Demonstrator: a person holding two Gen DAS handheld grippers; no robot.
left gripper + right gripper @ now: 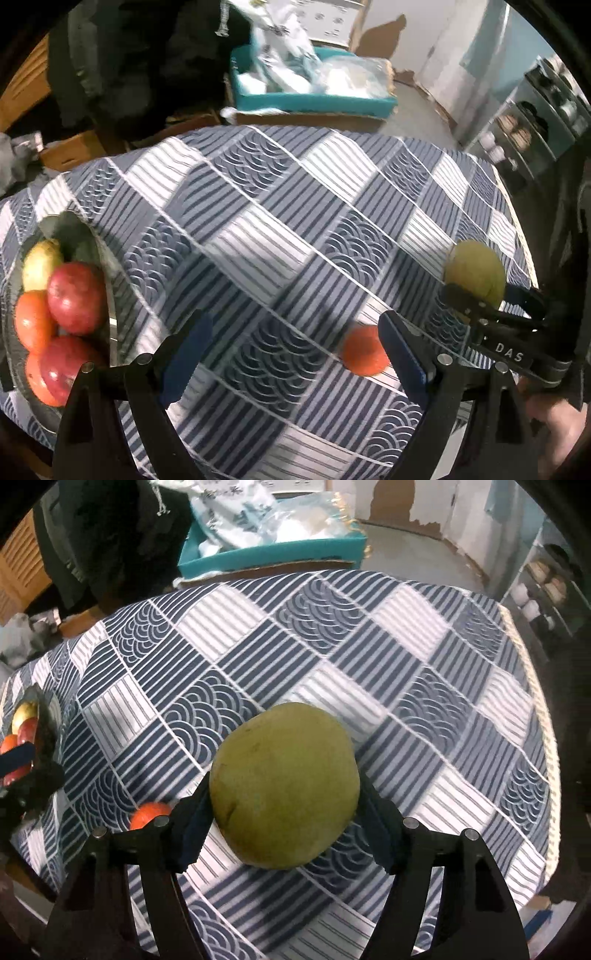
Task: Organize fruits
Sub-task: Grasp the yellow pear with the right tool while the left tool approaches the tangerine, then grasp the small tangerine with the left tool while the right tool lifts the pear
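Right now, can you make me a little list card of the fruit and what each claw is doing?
Right claw: shut on the green pear, gripped by its sides
Left claw: open, nothing between its fingers
Loose fruit: one orange on the tablecloth, beside the left claw's right finger
Glass plate: at the table's left edge
Fruit on the plate: red apples, oranges, one yellow fruit
Behind the table: teal box of plastic bags

Home, patterned tablecloth (332, 657), shelf of jars (532, 125)
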